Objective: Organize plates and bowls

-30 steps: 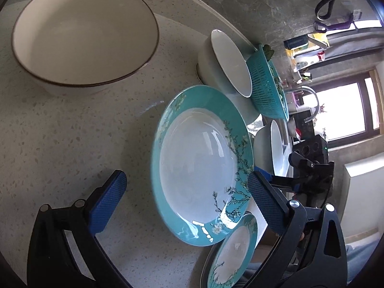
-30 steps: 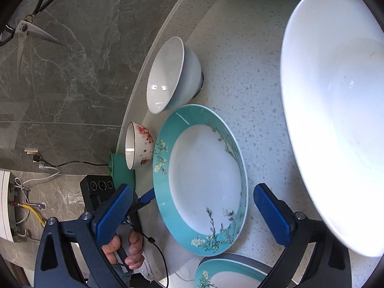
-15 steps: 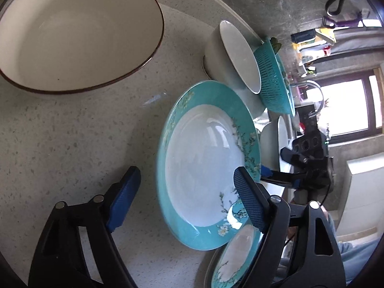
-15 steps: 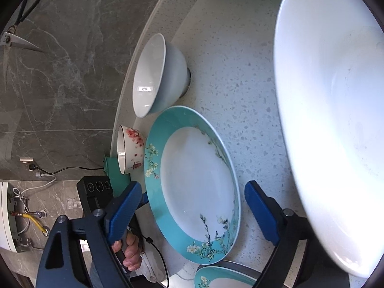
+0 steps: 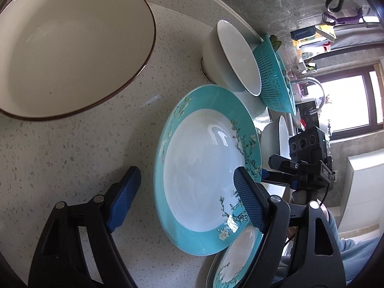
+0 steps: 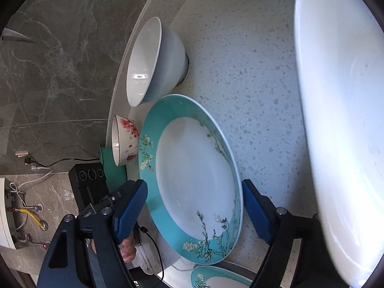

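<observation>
A teal-rimmed floral plate (image 5: 204, 168) lies on the speckled counter, also in the right wrist view (image 6: 192, 180). My left gripper (image 5: 184, 196) is open, its jaws on either side of the plate's near rim. My right gripper (image 6: 194, 206) is open and straddles the same plate from the opposite side. A second teal plate (image 5: 237, 256) lies at the counter edge (image 6: 216, 278). A brown-rimmed cream bowl (image 5: 67, 45), a plain white bowl (image 5: 230, 57) (image 6: 153, 64), a big white bowl (image 6: 343, 120) and a small red-flowered bowl (image 6: 124, 141) stand around.
A teal colander (image 5: 273, 76) stands behind the white bowl near the grey marble wall (image 6: 60, 60). The tap (image 5: 312, 88) and window are beyond it. The other gripper's camera block (image 5: 309, 158) faces me across the plate. The counter edge runs below the second plate.
Both grippers have moved in toward the large teal plate, and their jaws now flank its rim from opposite sides. The dishes have not moved.
</observation>
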